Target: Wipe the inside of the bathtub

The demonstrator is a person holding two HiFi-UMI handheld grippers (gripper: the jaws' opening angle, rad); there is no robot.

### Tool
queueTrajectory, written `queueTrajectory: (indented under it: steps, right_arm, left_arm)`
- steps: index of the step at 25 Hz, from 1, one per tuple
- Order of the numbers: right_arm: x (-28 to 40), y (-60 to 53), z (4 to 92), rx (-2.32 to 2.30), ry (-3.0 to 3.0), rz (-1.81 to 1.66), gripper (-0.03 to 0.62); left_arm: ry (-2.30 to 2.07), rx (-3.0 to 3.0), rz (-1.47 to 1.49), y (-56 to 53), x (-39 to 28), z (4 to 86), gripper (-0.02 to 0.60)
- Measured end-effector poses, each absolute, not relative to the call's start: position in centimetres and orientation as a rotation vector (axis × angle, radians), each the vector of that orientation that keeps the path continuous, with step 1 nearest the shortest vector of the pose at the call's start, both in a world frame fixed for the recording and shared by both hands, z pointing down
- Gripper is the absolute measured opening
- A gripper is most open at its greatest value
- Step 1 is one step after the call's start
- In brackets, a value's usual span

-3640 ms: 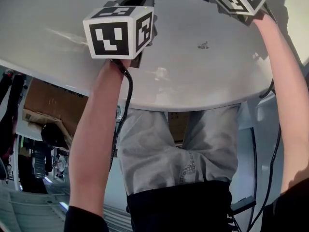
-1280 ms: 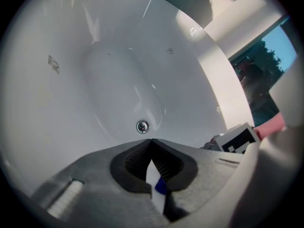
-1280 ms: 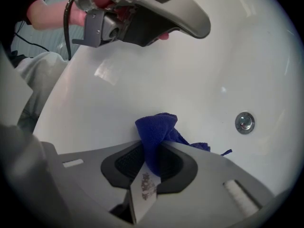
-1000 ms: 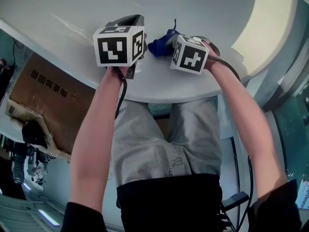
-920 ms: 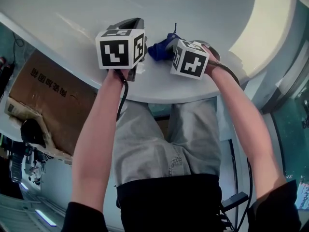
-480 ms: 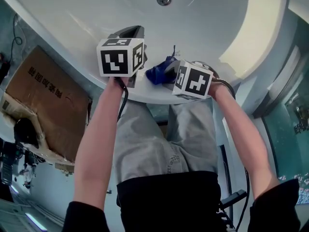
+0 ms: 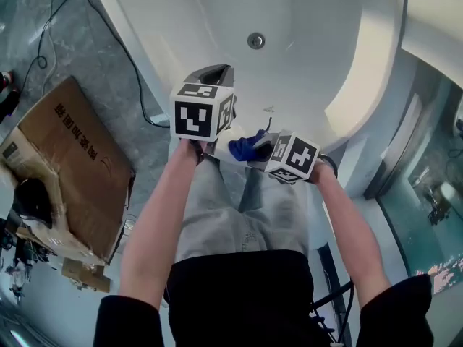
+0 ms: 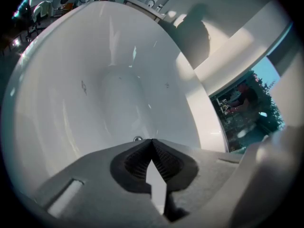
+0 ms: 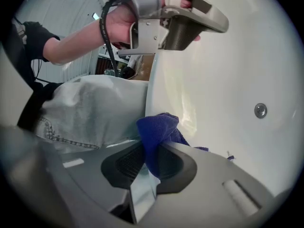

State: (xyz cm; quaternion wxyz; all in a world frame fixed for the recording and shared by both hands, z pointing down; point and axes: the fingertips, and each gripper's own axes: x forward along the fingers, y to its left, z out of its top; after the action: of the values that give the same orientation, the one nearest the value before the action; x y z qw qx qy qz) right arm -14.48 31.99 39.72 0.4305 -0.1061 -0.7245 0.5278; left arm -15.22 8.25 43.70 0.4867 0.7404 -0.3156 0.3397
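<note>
Nearest in head view: grey shorts under a black top, right up against the near rim of the bathtub. Holding one gripper per hand, both aimed toward 12 o'clock over that rim.

Reading the right gripper as clamped: jaws pinching a blue cloth, with bunched fabric sticking up out of the pads toward 12 o'clock. In head view, finding that cloth at 9 o'clock of the right gripper, between the two grippers and just over the near rim. Cannot tell whether touching the enamel.

Reading the left gripper as closed on itself: jaws pressed together tip to tip, pointing down into the basin. From the right gripper view, catching the left gripper at 12 o'clock, above the rim, with a hand wrapped round its handle.

Further out: glossy white basin, drain at 12 o'clock of the left gripper, well apart from the cloth.

Off the tub at 9 o'clock in head view: printed cardboard box on the grey floor. Black cable snaking across that floor at 11 o'clock, beside the tub's outer wall.

Farthest, in the left gripper view: window at 3 o'clock, past the tub's far ledge.
</note>
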Motion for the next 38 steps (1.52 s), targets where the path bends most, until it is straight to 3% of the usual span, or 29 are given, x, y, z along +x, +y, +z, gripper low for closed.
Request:
queueTrajectory:
  steps: [4,9,16,28,33,38]
  right_arm:
    - [-15.6,29.0,37.2,-0.030,-1.877,1.473,0.063]
    - [-15.5,19.9,31.9,0.623,-2.041,1.505,0.064]
    - [-14.4,12.9,19.7,0.991,-2.342,1.085,0.066]
    - [-8.8,13.9,-4.6,1.257,-2.708,0.344,0.066]
    - [-5.6,16.4,-12.9,1.396,-2.768,0.235,0.066]
    - [-3.4,18.4,-15.5,1.517,-2.731,0.151,0.065]
  left_arm:
    - [-0.739,1.892,0.836,7.3,-17.2,39.2,0.003]
    - [-0.799,1.962,0.781,5.3,-20.2,33.4,0.003]
    - [-0.987,2.072,0.619,5.7,-19.7,21.5,0.003]
    - [-1.511,2.365,0.311,13.2,-15.8,-3.7,0.003]
    - [-1.686,2.452,0.163,16.6,-13.8,-13.0,0.003]
    - [-1.815,2.455,0.139,18.7,-12.3,-16.2,0.003]
